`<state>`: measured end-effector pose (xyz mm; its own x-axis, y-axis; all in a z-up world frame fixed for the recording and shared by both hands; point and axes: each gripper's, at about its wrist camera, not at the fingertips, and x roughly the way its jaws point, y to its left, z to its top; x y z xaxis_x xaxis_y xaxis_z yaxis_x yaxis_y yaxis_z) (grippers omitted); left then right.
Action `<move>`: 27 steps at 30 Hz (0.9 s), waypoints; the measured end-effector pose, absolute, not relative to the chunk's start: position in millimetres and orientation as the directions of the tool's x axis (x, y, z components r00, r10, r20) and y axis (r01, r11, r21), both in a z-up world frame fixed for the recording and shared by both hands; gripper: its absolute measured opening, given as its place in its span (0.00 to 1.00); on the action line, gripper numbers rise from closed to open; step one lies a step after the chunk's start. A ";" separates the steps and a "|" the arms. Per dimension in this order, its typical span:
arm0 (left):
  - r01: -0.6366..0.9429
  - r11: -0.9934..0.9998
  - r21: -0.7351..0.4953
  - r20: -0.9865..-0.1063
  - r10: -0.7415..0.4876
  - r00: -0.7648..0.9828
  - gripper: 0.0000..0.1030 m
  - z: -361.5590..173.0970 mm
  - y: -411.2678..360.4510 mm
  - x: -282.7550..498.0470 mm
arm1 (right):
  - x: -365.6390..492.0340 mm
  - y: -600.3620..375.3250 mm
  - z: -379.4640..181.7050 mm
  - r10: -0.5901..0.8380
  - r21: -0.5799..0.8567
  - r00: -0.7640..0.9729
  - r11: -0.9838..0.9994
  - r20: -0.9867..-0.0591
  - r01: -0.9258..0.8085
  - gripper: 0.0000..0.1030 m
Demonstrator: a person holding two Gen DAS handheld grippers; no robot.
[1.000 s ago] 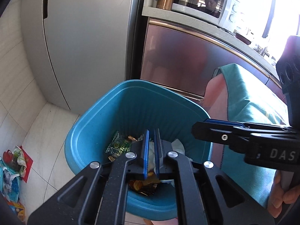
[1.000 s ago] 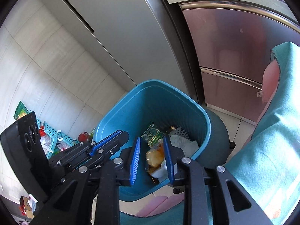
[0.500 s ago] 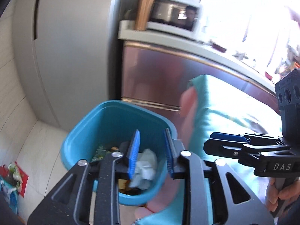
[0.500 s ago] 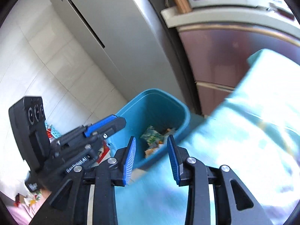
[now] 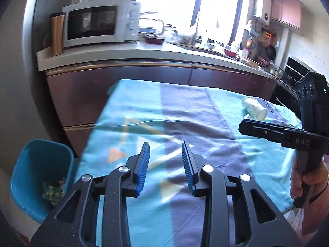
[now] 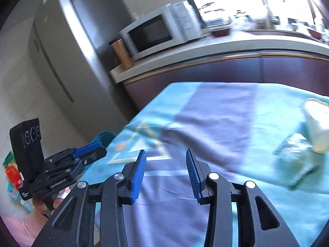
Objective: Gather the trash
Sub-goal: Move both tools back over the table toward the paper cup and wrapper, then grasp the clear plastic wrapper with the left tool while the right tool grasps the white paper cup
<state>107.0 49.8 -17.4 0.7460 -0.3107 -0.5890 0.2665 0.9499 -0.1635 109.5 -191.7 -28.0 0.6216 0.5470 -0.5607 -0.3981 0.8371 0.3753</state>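
A white paper cup (image 5: 254, 108) lies on its side at the far right of the table's teal and purple cloth (image 5: 185, 111); in the right wrist view the cup (image 6: 315, 127) lies beside a clear plastic wrapper (image 6: 296, 158). The blue trash bin (image 5: 39, 175) stands on the floor left of the table with trash inside. My left gripper (image 5: 165, 165) is open and empty above the cloth. My right gripper (image 6: 165, 174) is open and empty above the cloth, left of the cup.
A kitchen counter (image 5: 144, 53) with a microwave (image 5: 98, 24) and a copper tumbler (image 5: 56, 34) runs behind the table. A grey fridge (image 6: 67, 51) stands at the left. Colourful packets (image 6: 12, 173) lie on the floor.
Both grippers have swung up and right, away from the bin to over the table. My left gripper, which was shut over the bin, has opened. The cup has come into view.
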 end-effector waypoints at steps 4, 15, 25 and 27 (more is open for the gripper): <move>0.361 0.919 -0.161 -0.599 -0.382 0.704 0.32 -18.1 -3.1 114.6 | 113.5 -252.0 -30.0 0.458 0.383 0.699 0.881 -0.549 -0.277 0.44; 0.504 0.846 -0.172 -0.672 -0.475 0.569 0.37 -37.6 -119.2 149.7 | 156.7 -367.0 -51.4 0.218 0.363 0.786 0.932 -0.578 0.008 0.64; 0.545 0.803 -0.243 -0.702 -0.533 0.473 0.42 -45.4 -171.1 181.1 | 196.2 -379.0 -72.7 0.254 0.422 0.736 0.905 -0.628 0.048 0.70; 0.549 0.798 -0.250 -0.709 -0.537 0.458 0.42 -47.8 -179.2 185.6 | 200.7 -380.3 -75.2 0.274 0.442 0.727 0.896 -0.630 0.046 0.71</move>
